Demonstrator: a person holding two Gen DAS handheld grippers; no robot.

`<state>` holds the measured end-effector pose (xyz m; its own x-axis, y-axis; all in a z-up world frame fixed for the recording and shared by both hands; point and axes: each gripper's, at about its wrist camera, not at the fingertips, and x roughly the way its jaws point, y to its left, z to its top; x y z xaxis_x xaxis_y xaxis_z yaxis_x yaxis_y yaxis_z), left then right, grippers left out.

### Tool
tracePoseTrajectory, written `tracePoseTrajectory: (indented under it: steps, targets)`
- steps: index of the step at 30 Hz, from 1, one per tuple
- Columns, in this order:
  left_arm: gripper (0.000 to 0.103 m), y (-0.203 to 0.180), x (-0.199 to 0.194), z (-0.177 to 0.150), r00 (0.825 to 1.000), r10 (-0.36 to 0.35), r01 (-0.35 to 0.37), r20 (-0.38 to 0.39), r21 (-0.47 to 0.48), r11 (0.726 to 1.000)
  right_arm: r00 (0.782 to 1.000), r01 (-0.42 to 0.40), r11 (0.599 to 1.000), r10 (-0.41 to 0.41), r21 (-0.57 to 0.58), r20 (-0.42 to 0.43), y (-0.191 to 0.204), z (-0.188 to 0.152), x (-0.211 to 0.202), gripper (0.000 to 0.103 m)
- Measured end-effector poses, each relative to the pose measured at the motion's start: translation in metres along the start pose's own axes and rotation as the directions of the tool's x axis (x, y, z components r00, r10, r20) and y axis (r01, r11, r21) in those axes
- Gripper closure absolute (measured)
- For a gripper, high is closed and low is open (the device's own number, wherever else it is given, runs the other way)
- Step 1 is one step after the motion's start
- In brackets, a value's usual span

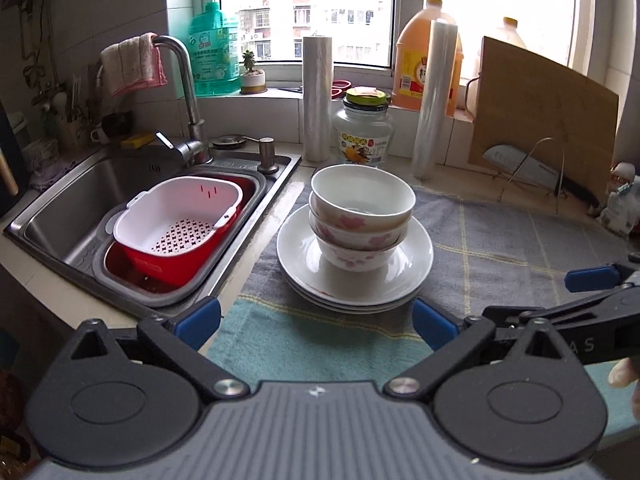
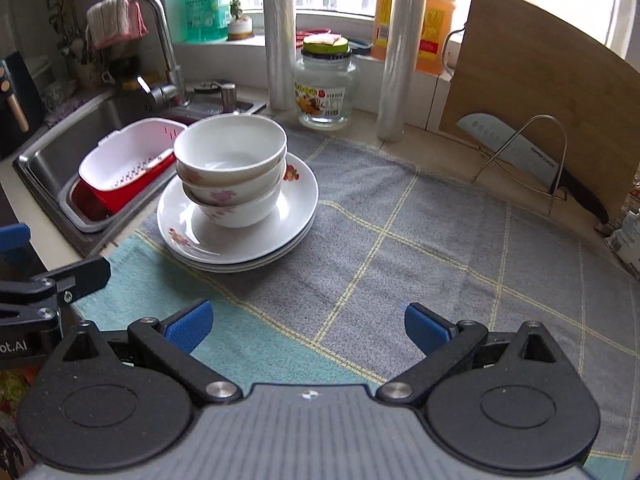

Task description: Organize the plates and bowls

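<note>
- Three white bowls (image 1: 362, 216) with pink flower prints sit nested upright, one inside the other, on a stack of white plates (image 1: 416, 256); the plates rest on a grey checked cloth (image 1: 500, 248) spread over the counter.
- The stack stands just beside the steel sink (image 1: 72, 200), at the edge of the cloth nearest the basin.
- Inside the sink, a white strainer basket (image 1: 180, 216) lies tilted in a red tub (image 1: 140, 260), which sits in a grey basin.
- Behind the stack, a clear glass jar (image 1: 363, 132) with a green-rimmed lid stands between two upright rolls of plastic wrap (image 1: 317, 96), against the tiled window ledge.
- On the ledge beyond the stack stand a green soap bottle (image 1: 214, 44), a small potted plant (image 1: 252, 72) and an orange jug (image 1: 416, 60).
- Well away from the stack, on the side opposite the sink, a wooden cutting board (image 1: 552, 112) leans against the wall, with a knife (image 2: 516, 152) propped on a wire rack (image 2: 532, 152) in front of it.
- A pink-and-white rag (image 1: 134, 62) hangs over the tap (image 1: 188, 92) above the sink.
- The left gripper (image 1: 316, 320) hovers on the near side of the stack, its blue pads spread wide with nothing between them.
- The right gripper (image 2: 308, 322) hangs over bare cloth beside the stack, away from the sink, its pads likewise spread wide and empty.
</note>
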<state>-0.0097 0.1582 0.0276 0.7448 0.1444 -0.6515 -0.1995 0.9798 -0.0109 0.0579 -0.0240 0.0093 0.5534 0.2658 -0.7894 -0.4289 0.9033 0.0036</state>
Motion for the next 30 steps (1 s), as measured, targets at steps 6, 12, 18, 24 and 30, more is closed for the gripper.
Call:
tracePoseTrajectory:
  steps: [6, 12, 18, 24, 30]
  targets:
    - [0.001, -0.005, -0.009, 0.0, 1.0, 0.007, -0.007, 0.006, -0.004, 1.0, 1.0, -0.004, 1.0, 0.004, 0.016, 0.018, -0.001, -0.003, -0.009, 0.0]
    - [0.001, -0.01, -0.012, 0.0, 1.0, 0.007, -0.007, 0.006, -0.006, 1.0, 1.0, -0.003, 1.0, 0.002, 0.027, 0.03, -0.003, -0.004, -0.013, 0.0]
    - [0.001, -0.013, -0.014, 0.002, 1.0, 0.007, -0.007, 0.012, -0.008, 1.0, 0.999, 0.004, 0.999, -0.006, 0.035, 0.054, -0.006, -0.002, -0.018, 0.0]
    - [0.001, -0.013, -0.015, 0.004, 1.0, 0.0, 0.0, 0.013, -0.012, 1.0, 0.998, 0.006, 0.999, -0.009, 0.044, 0.065, -0.009, 0.0, -0.02, 0.0]
    - [0.001, -0.013, -0.014, 0.005, 1.0, -0.001, 0.001, 0.011, -0.014, 1.0, 0.998, 0.01, 0.999, -0.013, 0.046, 0.067, -0.008, 0.0, -0.02, 0.0]
